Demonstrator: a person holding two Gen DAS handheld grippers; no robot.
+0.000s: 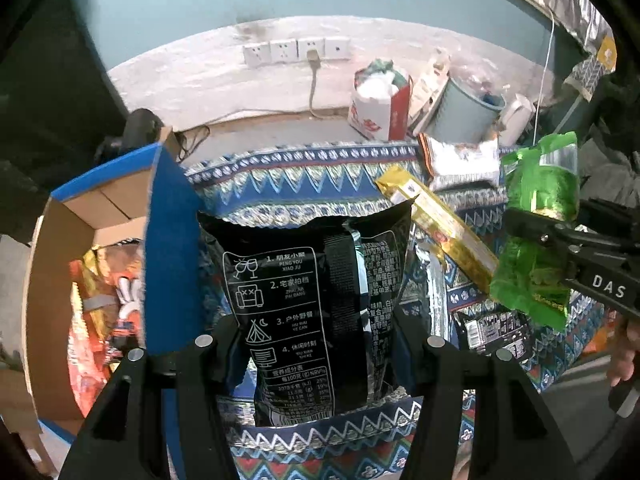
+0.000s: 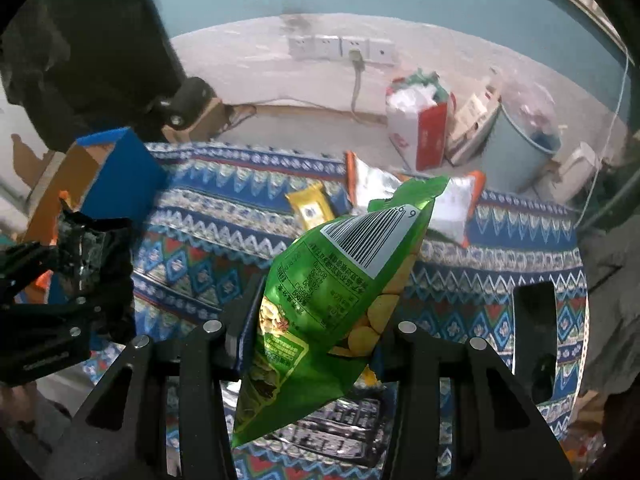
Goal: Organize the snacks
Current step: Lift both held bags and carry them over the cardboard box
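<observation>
My left gripper (image 1: 316, 344) is shut on a black snack bag (image 1: 316, 296) with white print, held upright above the patterned cloth, beside the blue cardboard box (image 1: 168, 248). My right gripper (image 2: 312, 332) is shut on a green snack bag (image 2: 332, 292) with a barcode, lifted above the cloth; the bag also shows in the left wrist view (image 1: 536, 236). The left gripper with its black bag shows in the right wrist view (image 2: 80, 264). The box holds orange snack packs (image 1: 100, 312).
On the patterned cloth (image 2: 224, 200) lie a yellow pack (image 2: 310, 206), a white-and-orange bag (image 2: 452, 204), a gold long pack (image 1: 440, 224) and a black pack (image 1: 496, 332). Behind stand a red-white bag (image 2: 420, 128) and a grey bin (image 2: 520, 148).
</observation>
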